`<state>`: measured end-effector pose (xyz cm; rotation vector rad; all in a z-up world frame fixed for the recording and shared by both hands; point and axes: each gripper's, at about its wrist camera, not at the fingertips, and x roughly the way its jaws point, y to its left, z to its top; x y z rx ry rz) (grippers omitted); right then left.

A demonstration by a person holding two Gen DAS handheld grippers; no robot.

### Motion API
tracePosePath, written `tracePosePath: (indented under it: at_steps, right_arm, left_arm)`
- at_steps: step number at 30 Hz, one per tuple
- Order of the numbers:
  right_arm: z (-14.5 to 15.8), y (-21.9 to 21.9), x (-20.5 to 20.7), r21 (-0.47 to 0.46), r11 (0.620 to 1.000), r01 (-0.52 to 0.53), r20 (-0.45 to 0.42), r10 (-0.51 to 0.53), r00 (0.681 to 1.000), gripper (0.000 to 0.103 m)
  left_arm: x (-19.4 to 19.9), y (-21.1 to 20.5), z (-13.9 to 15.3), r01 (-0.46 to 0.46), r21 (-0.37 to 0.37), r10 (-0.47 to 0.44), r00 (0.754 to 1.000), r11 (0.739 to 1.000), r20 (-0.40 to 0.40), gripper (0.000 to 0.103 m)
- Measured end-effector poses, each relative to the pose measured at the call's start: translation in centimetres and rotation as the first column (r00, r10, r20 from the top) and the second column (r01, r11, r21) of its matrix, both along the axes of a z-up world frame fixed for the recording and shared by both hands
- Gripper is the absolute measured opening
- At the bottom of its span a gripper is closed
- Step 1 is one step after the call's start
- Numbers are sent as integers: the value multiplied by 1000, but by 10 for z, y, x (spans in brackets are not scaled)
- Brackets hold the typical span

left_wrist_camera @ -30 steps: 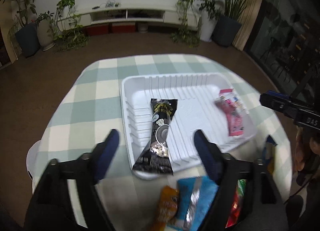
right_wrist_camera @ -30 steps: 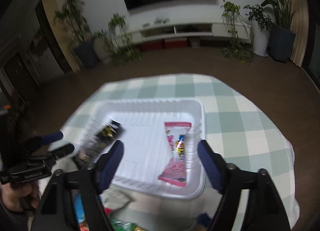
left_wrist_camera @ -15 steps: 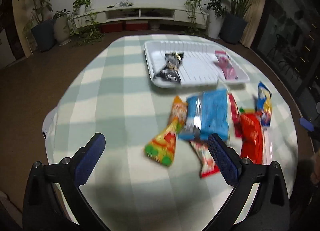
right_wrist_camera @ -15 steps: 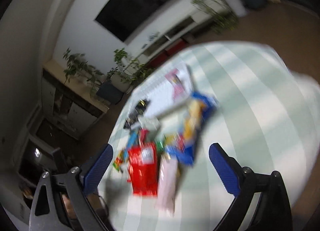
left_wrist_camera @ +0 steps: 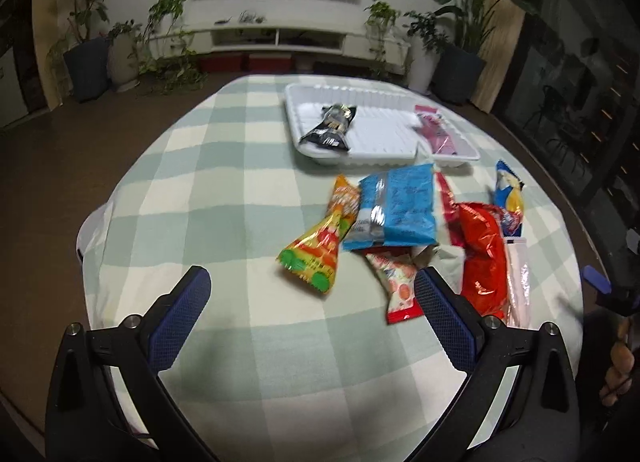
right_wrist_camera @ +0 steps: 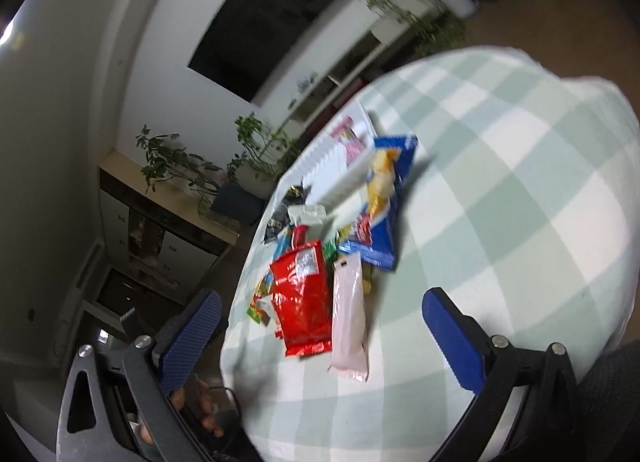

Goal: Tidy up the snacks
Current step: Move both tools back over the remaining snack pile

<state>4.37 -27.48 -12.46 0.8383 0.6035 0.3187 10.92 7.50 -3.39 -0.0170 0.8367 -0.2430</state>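
On the table, far edge: a white tray (left_wrist_camera: 362, 156) sits on the green-and-white checked cloth (left_wrist_camera: 224, 182), toward the far right of the table.
Tray, left part: a black snack packet (left_wrist_camera: 330, 130) lies inside, its near end by the tray's near rim.
Tray, right part: a pink snack packet (left_wrist_camera: 436, 132) lies inside, along the right wall.
Loose pile: just in front of the tray's near rim, toward the table's right edge, the other snacks lie overlapping on the cloth.
Blue packet (left_wrist_camera: 400, 208): nearest the tray, flat, with a silver seam down its left side.
Orange-yellow packet (left_wrist_camera: 324, 242): touching the blue packet's left edge, its wide end pointing to the near edge.
Red-and-white packet (left_wrist_camera: 400, 286): partly under the blue packet's near end.
Red foil packet (left_wrist_camera: 482, 262): right of the blue one; from the right wrist view it lies closest to that camera, beside a pale pink bar.
Pale pink bar (right_wrist_camera: 349, 312): touching the red foil packet's right side in the right wrist view.
Blue-and-yellow packet (left_wrist_camera: 508, 198): nearest the table's right edge.
Left hand-held gripper (left_wrist_camera: 312, 314): fingers spread wide apart over bare cloth near the table's near edge, nothing between them.
Right hand-held gripper (right_wrist_camera: 320, 338): jaws opening, spread wide at the table's right edge, the red foil packet and the pink bar seen between the fingers but not touched.
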Motion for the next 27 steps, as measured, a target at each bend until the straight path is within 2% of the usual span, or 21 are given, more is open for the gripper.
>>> tracePosePath:
  at_steps: [4,7,10,11,14,15,17,20,27]
  right_arm:
    - [11,0,3,-87,996,7,-6,-7,1000,103]
    - [16,-4,2,-179,982,57,-25,-63,998,103]
    - [22,-5,5,-254,965,63,-60,-81,995,101]
    - [23,-4,7,-280,958,65,-65,-86,994,100]
    - [24,-2,11,-319,946,58,-82,-89,993,88]
    - [23,-1,14,-318,947,46,-91,-78,993,85]
    - [19,2,18,-324,946,32,-105,-69,992,79]
    - [16,6,24,-328,945,8,-120,-50,992,75]
    - [15,11,31,-340,940,-15,-134,-33,990,75]
  left_arm:
    - [8,-1,-9,-12,51,16,997,999,-80,102]
    - [15,1,-5,-32,62,34,999,998,-42,102]
    - [35,-1,-3,-25,113,29,999,993,-40,102]
    - [45,-3,-2,-9,140,15,999,990,-43,102]
    - [73,-15,-8,98,198,-78,991,975,-107,102]
    - [79,-19,-10,136,208,-111,986,969,-127,97]
    - [93,-29,-17,214,221,-176,968,952,-180,76]
    - [109,-42,-26,293,255,-234,943,921,-238,62]
    - [123,-60,-49,378,292,-283,904,879,-319,57]
